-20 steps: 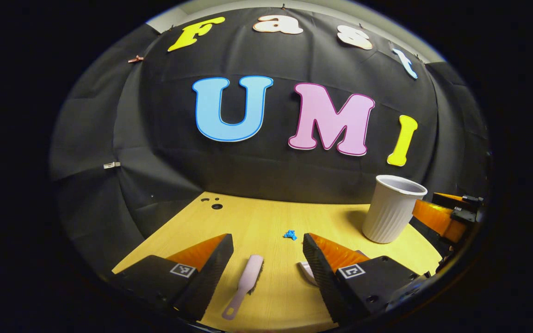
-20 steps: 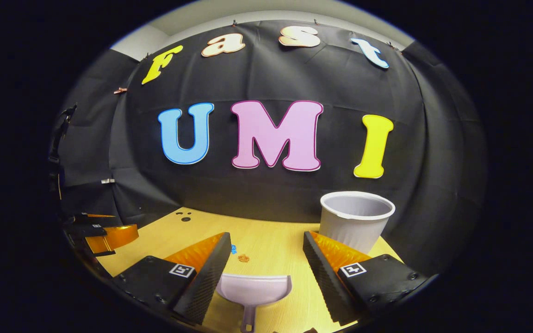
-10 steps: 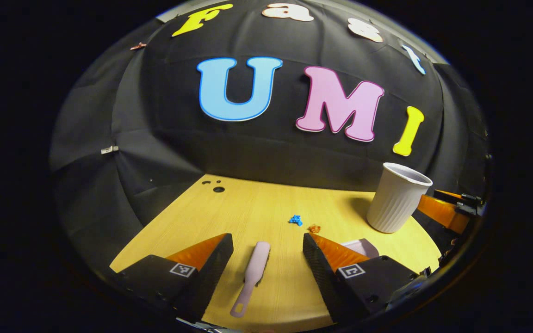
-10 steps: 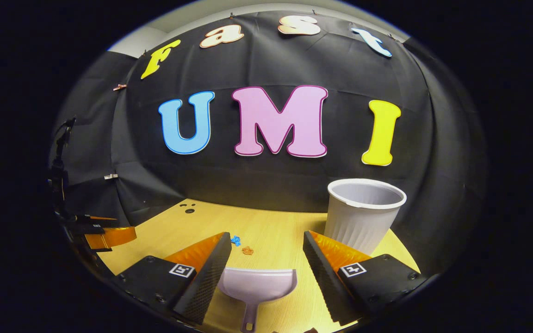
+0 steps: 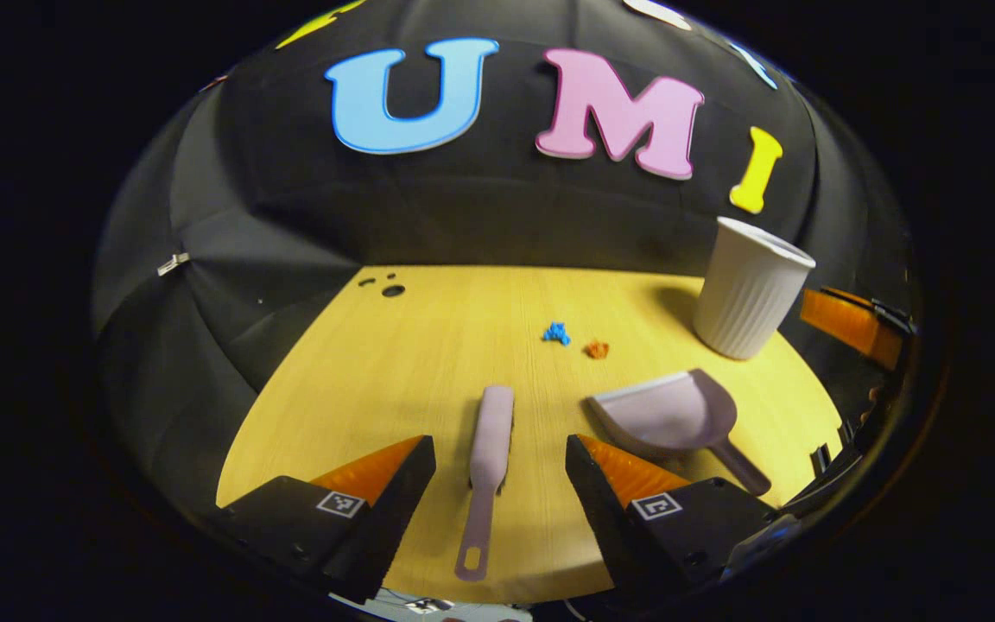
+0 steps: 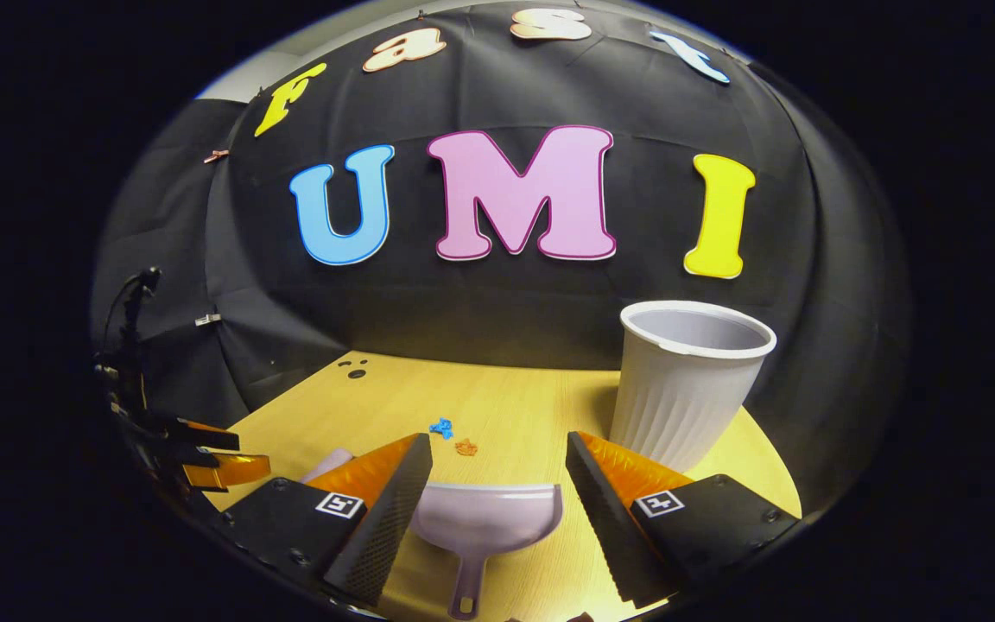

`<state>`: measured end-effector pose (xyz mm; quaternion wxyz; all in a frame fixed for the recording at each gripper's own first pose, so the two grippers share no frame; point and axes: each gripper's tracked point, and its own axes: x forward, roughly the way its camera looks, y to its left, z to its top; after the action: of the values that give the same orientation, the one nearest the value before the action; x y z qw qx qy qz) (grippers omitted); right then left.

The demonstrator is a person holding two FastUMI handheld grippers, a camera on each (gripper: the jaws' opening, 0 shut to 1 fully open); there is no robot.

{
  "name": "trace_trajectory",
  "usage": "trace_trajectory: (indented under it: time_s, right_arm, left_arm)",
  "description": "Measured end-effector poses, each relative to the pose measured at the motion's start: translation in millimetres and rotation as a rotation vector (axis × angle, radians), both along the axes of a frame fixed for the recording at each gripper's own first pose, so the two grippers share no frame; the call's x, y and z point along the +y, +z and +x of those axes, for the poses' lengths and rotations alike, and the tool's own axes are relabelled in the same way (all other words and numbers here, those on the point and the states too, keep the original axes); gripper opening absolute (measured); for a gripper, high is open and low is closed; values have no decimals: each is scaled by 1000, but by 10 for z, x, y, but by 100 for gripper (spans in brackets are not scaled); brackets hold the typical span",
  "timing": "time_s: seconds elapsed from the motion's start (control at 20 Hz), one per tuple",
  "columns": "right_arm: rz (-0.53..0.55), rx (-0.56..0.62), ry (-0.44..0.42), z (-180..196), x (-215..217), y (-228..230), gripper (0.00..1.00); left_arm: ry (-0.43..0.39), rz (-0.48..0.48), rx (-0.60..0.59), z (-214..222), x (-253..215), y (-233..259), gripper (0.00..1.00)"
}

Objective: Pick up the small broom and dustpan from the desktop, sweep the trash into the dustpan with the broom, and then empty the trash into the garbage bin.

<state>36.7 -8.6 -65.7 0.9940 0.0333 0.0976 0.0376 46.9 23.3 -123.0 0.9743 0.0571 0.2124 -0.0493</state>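
From the left gripper view I look down on the wooden desktop (image 5: 394, 371), with my left gripper (image 5: 500, 466) held above its near edge, fingers spread wide and holding nothing. The small broom (image 5: 489, 458) lies flat between those fingers, its handle pointing back at me and its head away. To its right sits the dustpan (image 5: 666, 415), mouth turned toward the broom, handle angled off to the right. Beyond both lie the trash bits: a blue scrap (image 5: 557, 333) and just beside it an orange scrap (image 5: 597, 349), well apart from the ribbed white garbage bin (image 5: 748, 289) that stands upright at the far right. The right gripper view gives me what this one lacks: the dustpan (image 6: 487, 523) framed dead centre between the parted, empty fingers of my right gripper (image 6: 500, 466), handle toward me, and the open mouth of the bin (image 6: 687, 384) seen close. There the two scraps (image 6: 453, 437) lie past the pan's lip, and the left gripper (image 6: 204, 453) shows at the far left edge.
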Motion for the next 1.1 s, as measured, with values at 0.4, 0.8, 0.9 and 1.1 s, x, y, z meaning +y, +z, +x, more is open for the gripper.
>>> trace_trajectory:
  time_s: [0.4,0.8,0.9,1.1]
  right_arm:
    - [-22,93,-62,-190,-275,-333,98]
    - [22,168,-146,-359,-502,-568,98]
    - [32,176,-159,-440,-561,-586,98]
    - [49,200,-166,-468,-562,-647,98]
  left_arm:
    - [-22,29,256,435,90,-667,96]
    - [-11,125,458,597,223,-1192,93]
    - [-6,126,474,589,220,-1257,90]
    - [5,114,488,563,196,-1355,76]
